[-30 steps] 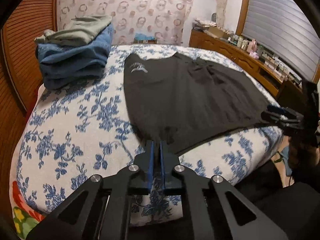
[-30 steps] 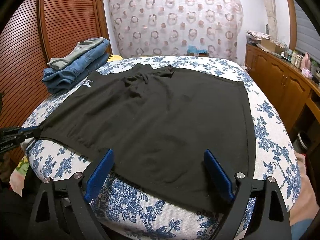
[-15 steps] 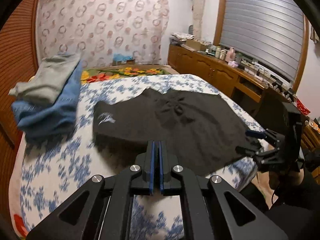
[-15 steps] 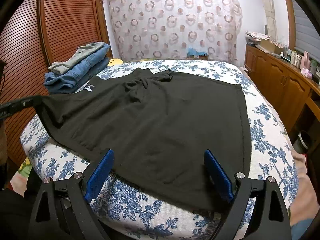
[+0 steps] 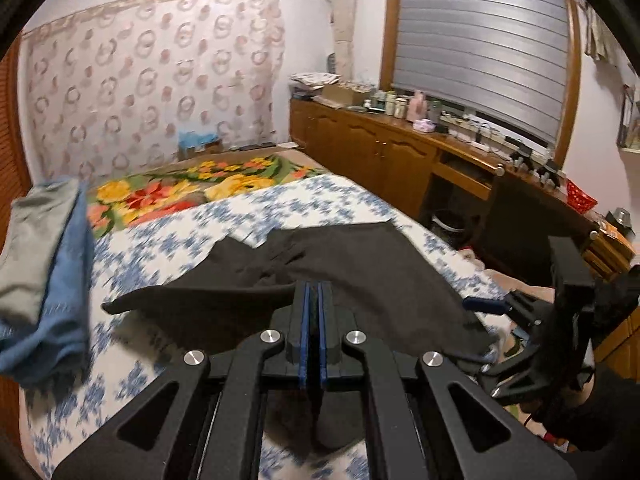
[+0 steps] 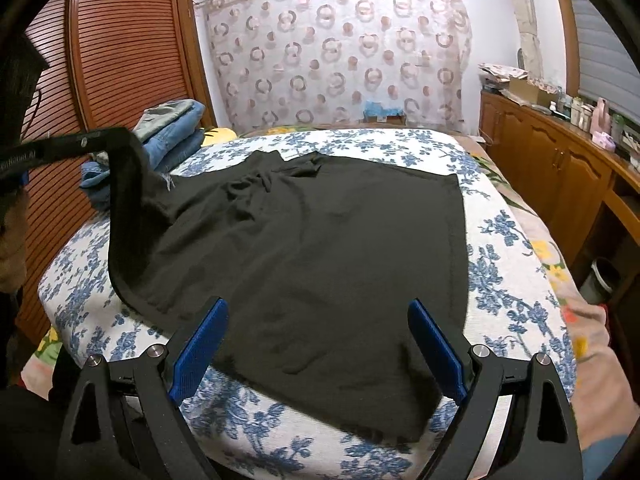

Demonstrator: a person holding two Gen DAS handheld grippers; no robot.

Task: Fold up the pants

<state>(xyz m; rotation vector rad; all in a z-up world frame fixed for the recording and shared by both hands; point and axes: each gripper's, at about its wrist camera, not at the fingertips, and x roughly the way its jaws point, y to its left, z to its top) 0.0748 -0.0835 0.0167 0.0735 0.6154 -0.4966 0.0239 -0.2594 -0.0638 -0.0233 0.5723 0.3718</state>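
Pants (image 6: 320, 264) hang lifted at one corner from your left gripper (image 5: 314, 292), clamped tight on the black fabric, while your right gripper (image 6: 318, 344) gapes wide above the near hem.

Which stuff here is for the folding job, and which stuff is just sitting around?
For the job:
- black pants spread on the bed
- left gripper, shut on one lifted edge of them
- right gripper, open, empty

Just sitting around:
- stack of folded clothes
- bottles on the wooden cabinet
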